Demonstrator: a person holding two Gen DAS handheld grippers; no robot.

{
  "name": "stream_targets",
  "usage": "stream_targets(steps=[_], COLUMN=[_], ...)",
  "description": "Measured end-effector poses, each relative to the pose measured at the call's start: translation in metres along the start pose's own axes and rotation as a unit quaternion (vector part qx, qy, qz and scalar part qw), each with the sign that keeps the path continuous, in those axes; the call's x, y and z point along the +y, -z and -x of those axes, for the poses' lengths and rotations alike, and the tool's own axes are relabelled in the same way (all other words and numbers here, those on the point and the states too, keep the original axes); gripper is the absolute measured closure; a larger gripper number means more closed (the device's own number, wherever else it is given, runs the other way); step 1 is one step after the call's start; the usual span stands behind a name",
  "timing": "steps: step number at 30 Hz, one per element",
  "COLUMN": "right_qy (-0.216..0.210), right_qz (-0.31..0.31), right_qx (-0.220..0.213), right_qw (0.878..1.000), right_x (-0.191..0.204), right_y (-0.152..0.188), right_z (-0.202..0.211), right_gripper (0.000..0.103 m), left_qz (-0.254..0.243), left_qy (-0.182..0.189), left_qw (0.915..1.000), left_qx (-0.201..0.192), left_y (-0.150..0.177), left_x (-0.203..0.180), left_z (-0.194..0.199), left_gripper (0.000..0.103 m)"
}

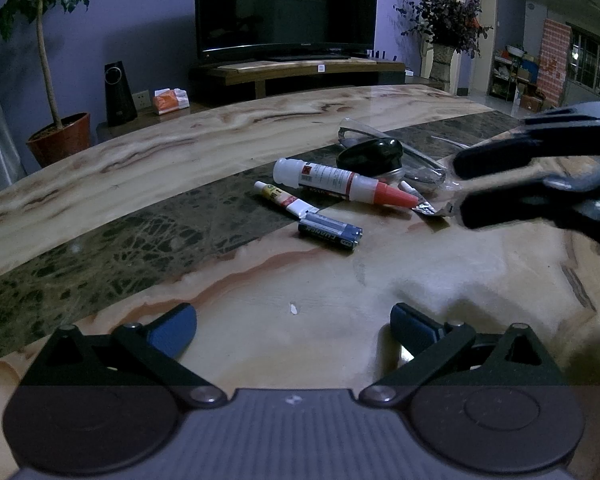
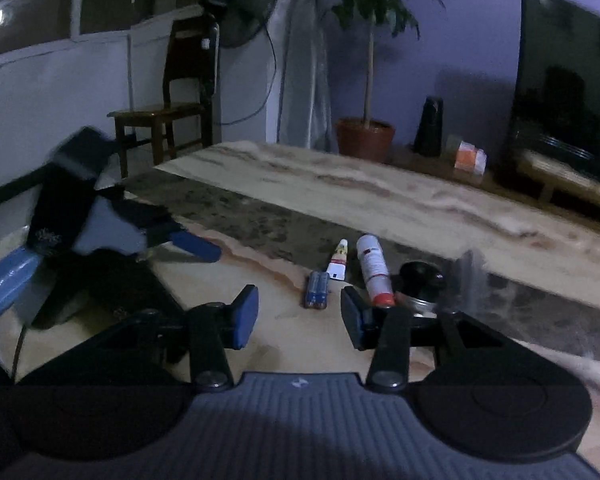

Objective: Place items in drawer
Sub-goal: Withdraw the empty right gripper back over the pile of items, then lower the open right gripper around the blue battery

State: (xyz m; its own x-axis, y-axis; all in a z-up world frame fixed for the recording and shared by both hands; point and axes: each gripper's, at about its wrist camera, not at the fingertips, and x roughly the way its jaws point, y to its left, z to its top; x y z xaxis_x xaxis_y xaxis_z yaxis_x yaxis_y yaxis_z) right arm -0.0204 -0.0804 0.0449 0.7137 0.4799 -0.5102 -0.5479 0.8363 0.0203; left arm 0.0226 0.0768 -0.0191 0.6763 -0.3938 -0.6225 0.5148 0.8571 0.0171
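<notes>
On the marble table (image 1: 140, 184) lie a white glue bottle with a red tip (image 1: 340, 181), a small white tube (image 1: 285, 199), a blue battery pair (image 1: 330, 233), a black round lid on a tin (image 1: 371, 153) and clear glasses (image 1: 412, 156). My left gripper (image 1: 294, 326) is open and empty, short of the batteries. My right gripper (image 2: 299, 314) is open and empty, just short of the batteries (image 2: 317, 289) and the bottle (image 2: 374, 266); its dark body (image 1: 540, 172) enters the left wrist view from the right. The left gripper (image 2: 100, 240) shows in the right wrist view. No drawer is in view.
A TV (image 1: 286, 6) on a low stand, a potted tree (image 1: 58, 136), a black speaker (image 1: 118, 94) and a tissue box (image 1: 171, 100) stand beyond the table's far edge. A wooden chair (image 2: 168, 116) and a fan (image 2: 240, 4) stand at the left.
</notes>
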Motion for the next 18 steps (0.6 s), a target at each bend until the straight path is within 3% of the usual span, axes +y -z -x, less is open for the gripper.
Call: stream_targets(steps=[7,14,16,18], right_qy=[0.003,0.018,0.022,0.024], right_qz=[0.002,-0.012,-0.012,-0.014], right_qx=[0.031,0.05,0.051,0.044], right_qw=[1.0,0.999,0.998,0.999], right_x=[-0.002,-0.008,-0.01,-0.012], right_y=[-0.001,0.006,0.01,0.011], right_z=[-0.052,-0.076,-0.077,-0.076], right_gripper=[0.056,0.057,0.063,0.078], left_qz=[0.0,0.0,0.0,0.0], left_qy=[0.0,0.0,0.0,0.0], left_qw=[1.0,1.0,1.0,1.0], left_qx=[0.0,0.0,0.0,0.0], left_y=[0.0,0.0,0.0,0.0], left_x=[0.0,0.0,0.0,0.0], left_z=[0.0,0.0,0.0,0.0], left_gripper=[0.0,0.0,0.0,0.0])
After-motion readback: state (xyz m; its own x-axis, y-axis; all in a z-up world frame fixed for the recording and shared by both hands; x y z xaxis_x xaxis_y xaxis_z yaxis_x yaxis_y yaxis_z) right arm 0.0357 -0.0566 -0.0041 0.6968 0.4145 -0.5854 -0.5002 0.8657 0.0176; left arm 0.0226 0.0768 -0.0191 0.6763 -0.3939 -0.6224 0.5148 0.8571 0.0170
